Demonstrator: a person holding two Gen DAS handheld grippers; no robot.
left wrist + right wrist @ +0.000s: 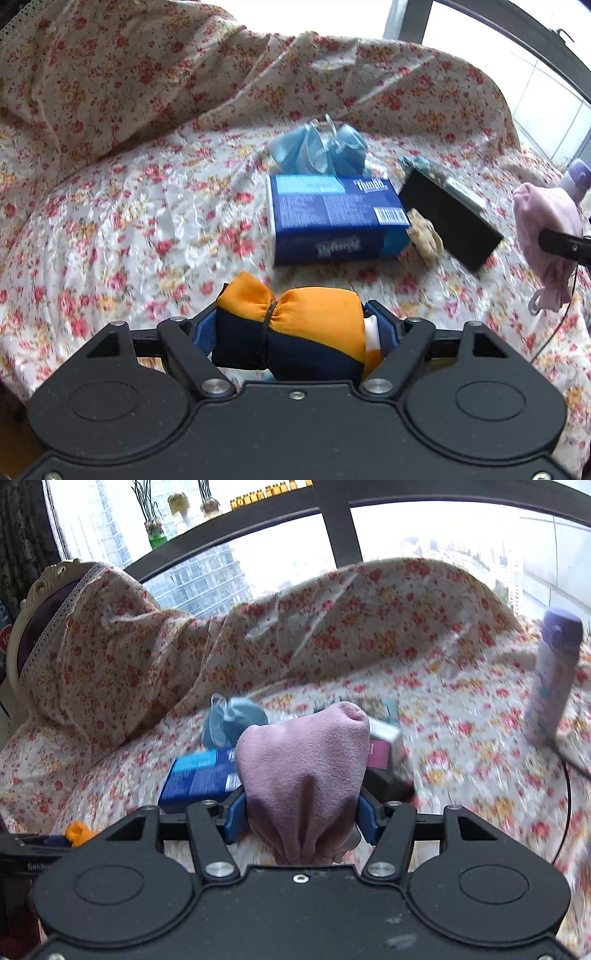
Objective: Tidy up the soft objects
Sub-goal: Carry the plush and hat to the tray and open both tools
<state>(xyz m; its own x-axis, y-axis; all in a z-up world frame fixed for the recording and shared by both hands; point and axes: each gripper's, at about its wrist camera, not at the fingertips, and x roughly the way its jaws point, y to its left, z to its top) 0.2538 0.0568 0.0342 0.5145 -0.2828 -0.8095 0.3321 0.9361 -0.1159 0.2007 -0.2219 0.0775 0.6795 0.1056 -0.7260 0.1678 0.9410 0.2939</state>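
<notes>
My left gripper (295, 325) is shut on an orange and navy fabric bundle (295, 325), held above the floral bedsheet (129, 229). My right gripper (301, 808) is shut on a pink soft cloth pouch (303, 760); that pouch also shows at the right edge of the left wrist view (543, 236). A light blue fabric bundle (317, 149) lies further back on the bed, also in the right wrist view (232, 723). A small beige soft item (424, 240) lies beside the tissue pack.
A blue tissue pack (332, 218) lies mid-bed, also in the right wrist view (201, 775). A black flat box (448, 218) leans to its right. A purple bottle (550, 679) stands at right. A floral-covered hump (147, 646) rises behind. A window frame (340, 528) is beyond.
</notes>
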